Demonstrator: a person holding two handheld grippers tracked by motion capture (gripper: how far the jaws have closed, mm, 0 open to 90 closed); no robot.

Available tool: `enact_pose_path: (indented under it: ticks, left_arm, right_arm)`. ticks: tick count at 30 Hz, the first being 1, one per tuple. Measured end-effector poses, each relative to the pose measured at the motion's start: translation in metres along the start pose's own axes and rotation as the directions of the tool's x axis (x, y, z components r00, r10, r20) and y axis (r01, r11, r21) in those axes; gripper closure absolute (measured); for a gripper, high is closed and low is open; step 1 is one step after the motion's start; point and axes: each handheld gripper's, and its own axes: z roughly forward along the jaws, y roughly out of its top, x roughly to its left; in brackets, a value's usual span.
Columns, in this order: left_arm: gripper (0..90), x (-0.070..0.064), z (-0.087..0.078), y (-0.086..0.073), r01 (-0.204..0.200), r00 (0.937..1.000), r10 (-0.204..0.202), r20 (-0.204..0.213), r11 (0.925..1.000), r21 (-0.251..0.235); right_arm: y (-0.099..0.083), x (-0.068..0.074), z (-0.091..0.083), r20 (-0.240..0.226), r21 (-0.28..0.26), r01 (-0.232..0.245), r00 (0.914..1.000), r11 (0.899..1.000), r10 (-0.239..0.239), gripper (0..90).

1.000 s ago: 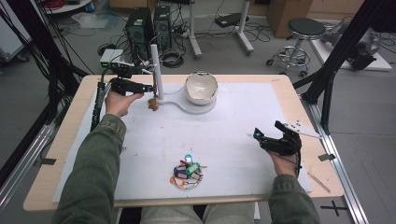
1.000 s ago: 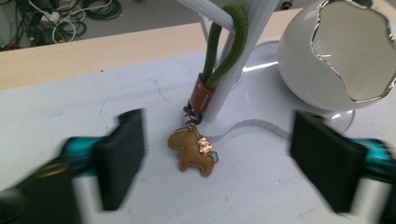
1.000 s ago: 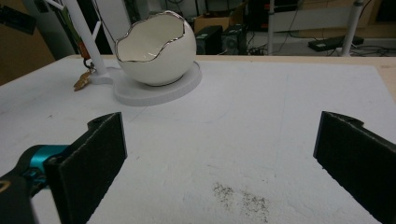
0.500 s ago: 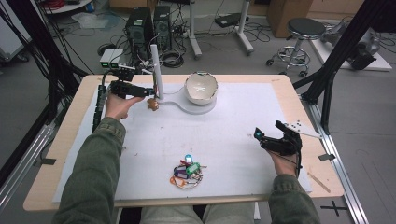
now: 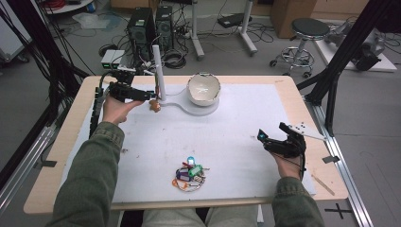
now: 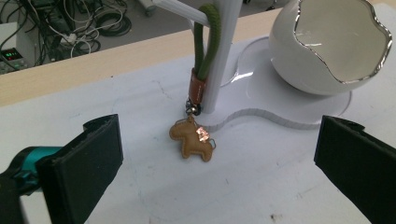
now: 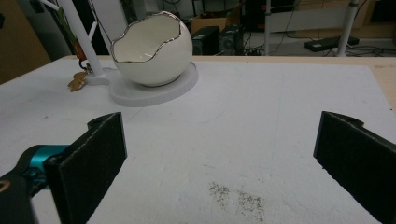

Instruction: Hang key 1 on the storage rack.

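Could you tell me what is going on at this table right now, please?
A person holds a gripper in each hand. The left gripper, jaws open, is beside a small brown horse-shaped leather keychain that hangs by a green cord loop from a peg on the white stand post, next to a white eggshell-shaped bowl. The right gripper rests open near the table's right edge. A colourful bunch of keychains lies near the front.

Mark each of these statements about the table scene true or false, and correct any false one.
1. The horse charm hangs by a green loop from the white stand. True.
2. The left gripper is shut on the charm. False: its jaws are open and apart from it.
3. The egg-shaped bowl sits on the stand's base. True.
4. The right gripper holds the pile of keyrings. False: it is open and apart from the pile.
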Motion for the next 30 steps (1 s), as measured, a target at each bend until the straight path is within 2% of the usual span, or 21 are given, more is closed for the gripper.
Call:
enact_pose_path:
  ticks: [10, 12, 16, 20, 30]
  left_arm:
    - [1.6, -0.001, -0.024, -0.007, 0.005, 0.9998, -0.006, -0.017, 0.9996, -0.028]
    - [1.6, 0.0, -0.03, -0.009, -0.002, 0.9993, 0.0, -0.038, 0.9994, -0.036]
    - [1.7, 0.004, -0.04, -0.013, 0.015, 0.9991, -0.017, -0.04, 0.9987, -0.049]
    - [1.6, 0.005, -0.046, -0.018, 0.027, 0.9992, -0.029, -0.028, 0.9975, -0.066]
    - [1.6, 0.012, -0.053, -0.033, 0.049, 0.9983, -0.051, -0.027, 0.9949, -0.088]
  right_arm:
    - [0.0, 0.001, -0.001, 0.001, -0.002, -0.005, 1.0, 1.0, 0.005, 1.6]
    - [0.0, 0.0, -0.001, 0.001, 0.0, -0.005, 1.0, 1.0, 0.005, 1.7]
    - [0.0, 0.001, 0.0, 0.0, 0.001, -0.003, 1.0, 1.0, 0.003, 1.6]
    - [0.0, 0.001, 0.001, 0.0, -0.001, 0.003, 1.0, 1.0, -0.003, 1.6]
    - [0.0, 0.001, 0.0, -0.001, 0.0, 0.002, 1.0, 1.0, -0.002, 1.6]
